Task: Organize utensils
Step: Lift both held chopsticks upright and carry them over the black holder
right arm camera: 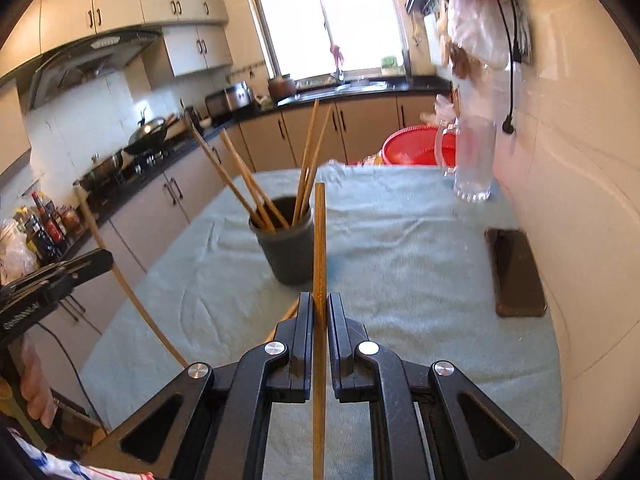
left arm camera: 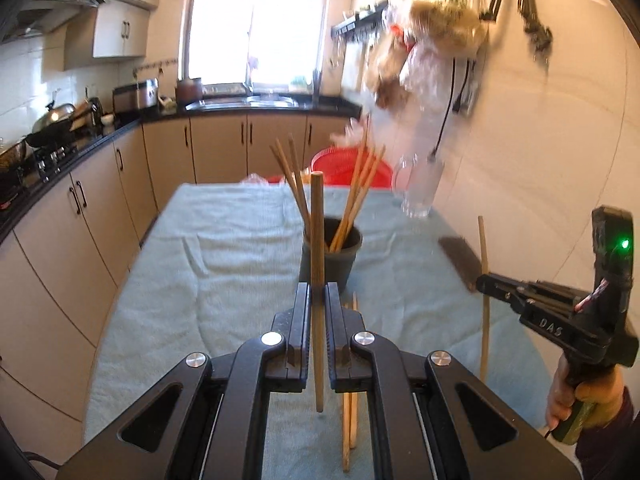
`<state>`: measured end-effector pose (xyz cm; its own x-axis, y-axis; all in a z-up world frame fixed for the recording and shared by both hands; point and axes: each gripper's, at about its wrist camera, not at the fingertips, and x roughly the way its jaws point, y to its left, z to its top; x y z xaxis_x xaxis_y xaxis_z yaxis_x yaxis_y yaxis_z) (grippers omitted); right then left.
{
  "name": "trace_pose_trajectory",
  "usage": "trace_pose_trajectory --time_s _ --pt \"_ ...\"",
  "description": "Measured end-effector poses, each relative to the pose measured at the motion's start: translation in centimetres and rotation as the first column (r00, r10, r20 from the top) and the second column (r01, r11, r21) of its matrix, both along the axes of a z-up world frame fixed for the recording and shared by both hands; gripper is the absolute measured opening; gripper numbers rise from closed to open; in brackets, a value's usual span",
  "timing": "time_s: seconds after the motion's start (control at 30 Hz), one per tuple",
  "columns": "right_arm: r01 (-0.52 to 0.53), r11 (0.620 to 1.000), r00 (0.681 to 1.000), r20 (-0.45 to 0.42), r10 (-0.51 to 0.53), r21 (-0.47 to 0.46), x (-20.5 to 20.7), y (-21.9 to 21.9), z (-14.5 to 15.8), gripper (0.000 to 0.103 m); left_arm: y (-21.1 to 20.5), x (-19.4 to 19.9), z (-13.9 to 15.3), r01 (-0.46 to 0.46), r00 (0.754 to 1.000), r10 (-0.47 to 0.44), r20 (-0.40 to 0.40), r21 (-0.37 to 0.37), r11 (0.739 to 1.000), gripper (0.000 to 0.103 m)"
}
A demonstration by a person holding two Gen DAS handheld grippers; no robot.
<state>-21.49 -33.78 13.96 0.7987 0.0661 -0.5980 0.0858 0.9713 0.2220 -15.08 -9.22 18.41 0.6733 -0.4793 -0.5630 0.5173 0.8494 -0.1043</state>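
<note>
Left gripper (left arm camera: 317, 294) clamped on one upright chopstick (left arm camera: 317, 240), held above the near part of the table, just in front of the dark cup (left arm camera: 331, 254). Right gripper (right arm camera: 319, 304) also clamped on its own upright chopstick (right arm camera: 319, 248), near side of the same cup (right arm camera: 286, 250). Cup stands mid-table on the light blue cloth (right arm camera: 400, 248), several chopsticks (right arm camera: 256, 192) leaning inside. Two loose chopsticks (left arm camera: 349, 420) lie on the cloth under the left gripper. Glass mug (right arm camera: 472, 156) far right, phone (right arm camera: 516, 272) right by the wall, red basket (right arm camera: 416, 150) beyond the table's far edge.
</note>
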Motion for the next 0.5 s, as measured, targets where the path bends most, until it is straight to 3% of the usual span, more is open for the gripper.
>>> trace_pose_trajectory --time_s 0.27,0.5 --pt "0.036 0.999 0.992 0.124 -0.04 0.035 2.1 -0.5 3.3 0.007 0.7 1.9 4.3 -0.036 0.999 0.04 0.023 -0.15 0.988 0.006" --pt "0.069 0.995 0.948 0.305 -0.088 0.073 7.5 -0.4 7.9 0.007 -1.6 5.7 8.0 -0.075 0.991 0.098 0.092 -0.221 0.972 0.006"
